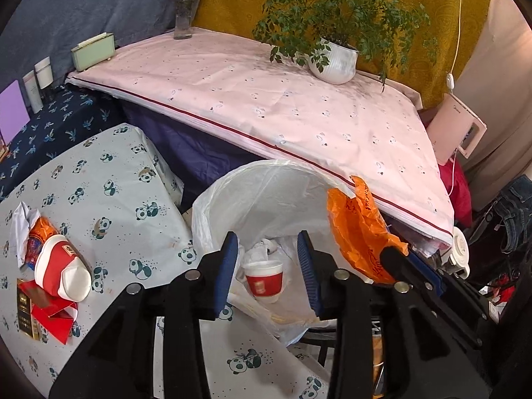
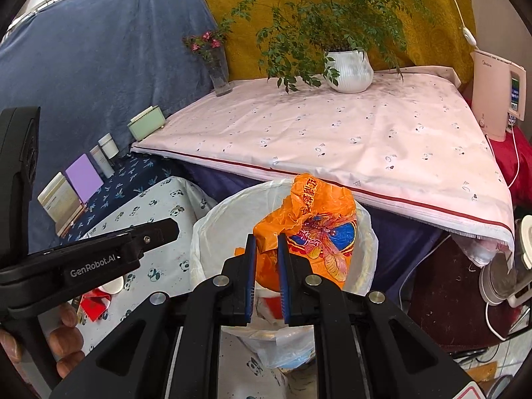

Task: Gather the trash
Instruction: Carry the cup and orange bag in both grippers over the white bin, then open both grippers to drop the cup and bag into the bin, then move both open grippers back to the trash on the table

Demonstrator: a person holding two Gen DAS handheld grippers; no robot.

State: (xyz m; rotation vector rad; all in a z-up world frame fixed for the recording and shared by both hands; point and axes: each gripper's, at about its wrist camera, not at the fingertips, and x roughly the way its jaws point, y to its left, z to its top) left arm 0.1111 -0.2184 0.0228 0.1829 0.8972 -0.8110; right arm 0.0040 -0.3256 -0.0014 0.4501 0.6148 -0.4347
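Orange printed bag (image 2: 309, 229), red-and-white cup (image 1: 264, 279), panda-print cloth (image 1: 109, 193)

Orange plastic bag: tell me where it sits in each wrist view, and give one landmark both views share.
Left wrist view: the orange plastic bag hangs right of centre, at the bin's right rim, pinched by the right hand-held gripper.
Right wrist view: it fills the centre, clamped above the bin opening.
Shared landmark: the white-lined trash bin, below the pink-covered table in both.

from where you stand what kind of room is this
Probably a lived-in home room, makeshift and cluttered: a low table under a panda-print cloth, a pink bedsheet bearing a white potted plant, and a white-lined trash bin.
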